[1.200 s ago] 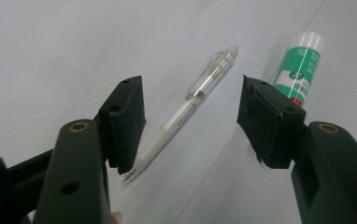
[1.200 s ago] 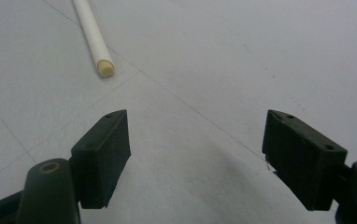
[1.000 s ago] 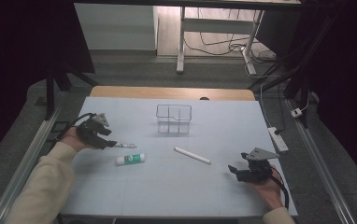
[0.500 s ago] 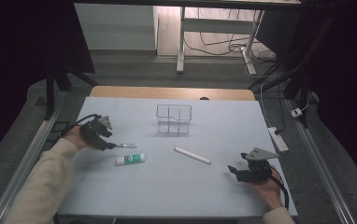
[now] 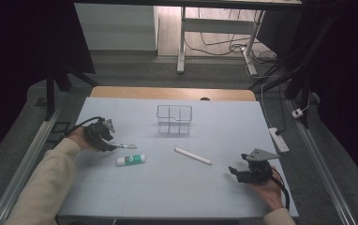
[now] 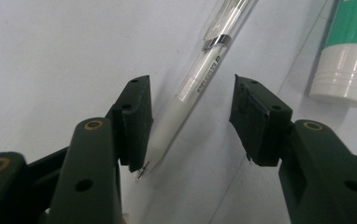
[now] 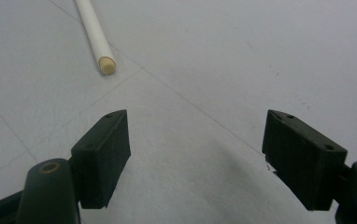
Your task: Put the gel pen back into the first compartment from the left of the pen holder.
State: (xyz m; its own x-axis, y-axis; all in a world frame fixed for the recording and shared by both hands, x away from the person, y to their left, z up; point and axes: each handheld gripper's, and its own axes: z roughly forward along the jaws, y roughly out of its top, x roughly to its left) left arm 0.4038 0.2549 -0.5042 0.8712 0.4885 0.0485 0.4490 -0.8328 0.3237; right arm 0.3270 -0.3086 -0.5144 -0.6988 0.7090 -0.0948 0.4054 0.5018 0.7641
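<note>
left gripper sits low at the table's left side, held in the left hand, sleeve running in from the bottom left corner. jaws point toward the table's middle and down at the surface. in the left gripper view the jaws stand partly apart and have just been closing; a pen lies between them, near the left jaw's inner face, clear of the right jaw, pads not yet pressing.

right gripper sits low at the table's right side, held in the right hand, grey plate on top. in the right gripper view its jaws stand wide apart, nothing between them.
</note>
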